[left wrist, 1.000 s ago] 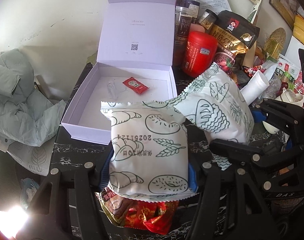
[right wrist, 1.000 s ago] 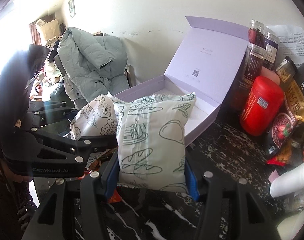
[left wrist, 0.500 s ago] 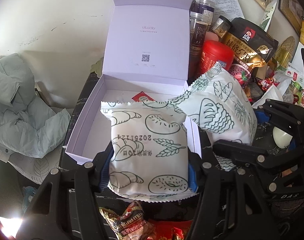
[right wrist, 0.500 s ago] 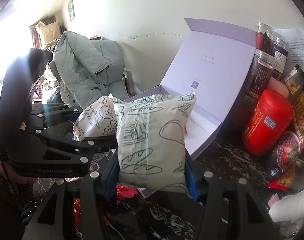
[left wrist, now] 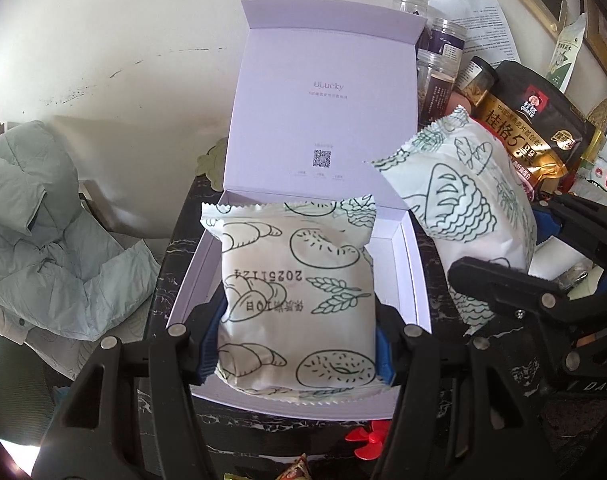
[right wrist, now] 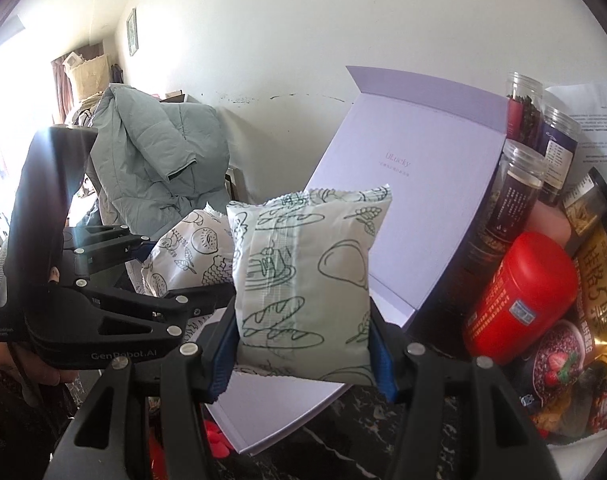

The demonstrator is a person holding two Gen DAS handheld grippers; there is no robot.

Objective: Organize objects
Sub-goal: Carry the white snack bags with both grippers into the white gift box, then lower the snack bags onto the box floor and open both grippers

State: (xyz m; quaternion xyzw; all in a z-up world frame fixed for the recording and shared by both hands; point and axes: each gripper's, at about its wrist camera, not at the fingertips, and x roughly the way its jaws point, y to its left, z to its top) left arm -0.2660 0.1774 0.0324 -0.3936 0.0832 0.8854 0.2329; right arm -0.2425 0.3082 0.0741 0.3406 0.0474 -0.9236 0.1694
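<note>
Nearest, the left tool (left wrist: pixel 297 334) is clenched on a bread packet (left wrist: pixel 295 292) hanging over the open lilac box (left wrist: pixel 417 276). Just beside the box, the right tool (right wrist: pixel 303 338) grips a second bread packet (right wrist: pixel 303 268). Both look light, puffy and crushable; held across the lower middle, gentle pressure seems wise. Beyond the box stands a red canister (right wrist: pixel 519 296).
</note>
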